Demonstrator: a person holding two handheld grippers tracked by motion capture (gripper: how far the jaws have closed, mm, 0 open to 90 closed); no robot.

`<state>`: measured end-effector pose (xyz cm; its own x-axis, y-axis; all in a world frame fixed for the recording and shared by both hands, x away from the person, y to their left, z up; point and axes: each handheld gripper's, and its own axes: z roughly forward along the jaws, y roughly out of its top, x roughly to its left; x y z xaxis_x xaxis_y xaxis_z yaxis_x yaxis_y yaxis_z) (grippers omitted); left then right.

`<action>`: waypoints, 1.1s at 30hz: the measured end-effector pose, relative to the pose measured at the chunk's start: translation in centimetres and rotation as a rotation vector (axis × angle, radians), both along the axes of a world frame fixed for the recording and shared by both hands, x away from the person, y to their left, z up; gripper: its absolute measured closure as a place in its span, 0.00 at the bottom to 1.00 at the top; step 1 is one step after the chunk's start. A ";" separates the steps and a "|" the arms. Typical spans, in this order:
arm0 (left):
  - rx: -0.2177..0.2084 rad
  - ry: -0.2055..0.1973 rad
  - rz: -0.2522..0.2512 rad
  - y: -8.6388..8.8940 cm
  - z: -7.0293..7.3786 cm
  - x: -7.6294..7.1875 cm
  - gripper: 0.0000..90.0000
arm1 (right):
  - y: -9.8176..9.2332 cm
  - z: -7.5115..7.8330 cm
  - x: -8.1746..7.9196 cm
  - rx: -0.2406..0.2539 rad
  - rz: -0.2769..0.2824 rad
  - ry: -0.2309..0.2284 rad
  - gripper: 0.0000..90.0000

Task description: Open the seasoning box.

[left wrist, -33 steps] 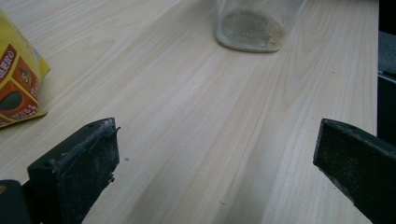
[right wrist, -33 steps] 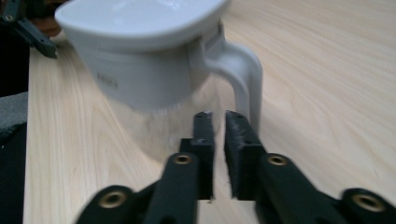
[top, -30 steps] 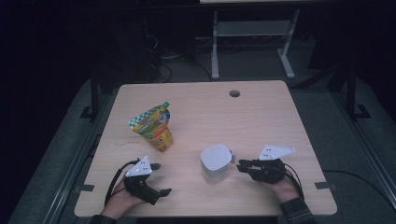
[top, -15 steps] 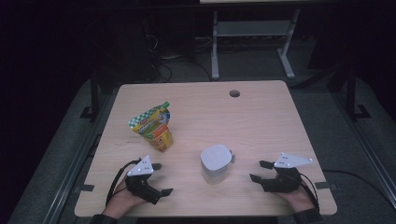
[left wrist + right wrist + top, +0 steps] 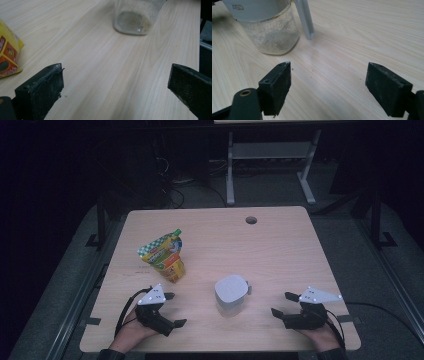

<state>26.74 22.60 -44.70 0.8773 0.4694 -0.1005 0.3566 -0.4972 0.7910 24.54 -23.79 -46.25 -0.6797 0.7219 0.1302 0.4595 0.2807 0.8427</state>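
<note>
Jug [image 5: 231, 295] with a white lid, standing free at the near middle of the table [image 5: 280, 245], just let go by the right hand-held gripper [image 5: 284, 304], jaws freshly spread and empty, left hand-held gripper [image 5: 172, 310] likewise agape, pouch [image 5: 164, 256] far left.

Light wood table [image 5: 280, 245] with round cable hole [image 5: 251, 220]; dark grey floor [image 5: 55, 285]; white metal frame [image 5: 270, 155] behind; dim lighting.

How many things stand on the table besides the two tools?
2: a yellow snack pouch toward the table's left side, and a clear jug with a grey lid near the front middle, between the two tools. Nothing seems hidden.
</note>
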 end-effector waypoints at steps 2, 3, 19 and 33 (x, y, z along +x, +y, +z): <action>0.001 -0.006 -0.005 -0.3 0.2 0.1 0.00 | 0.0 0.0 0.1 0.009 0.001 -0.002 0.22; 0.006 -0.011 -0.011 -0.4 0.4 0.1 0.00 | 0.0 0.0 0.1 0.007 0.004 -0.007 0.21; -0.015 -0.043 -0.072 -3.6 2.0 0.9 0.00 | 0.5 -0.1 0.2 0.007 0.019 -0.026 0.21; -0.023 -0.062 -0.130 -7.1 2.6 1.6 0.03 | 0.6 -0.3 0.4 0.012 0.022 -0.019 0.21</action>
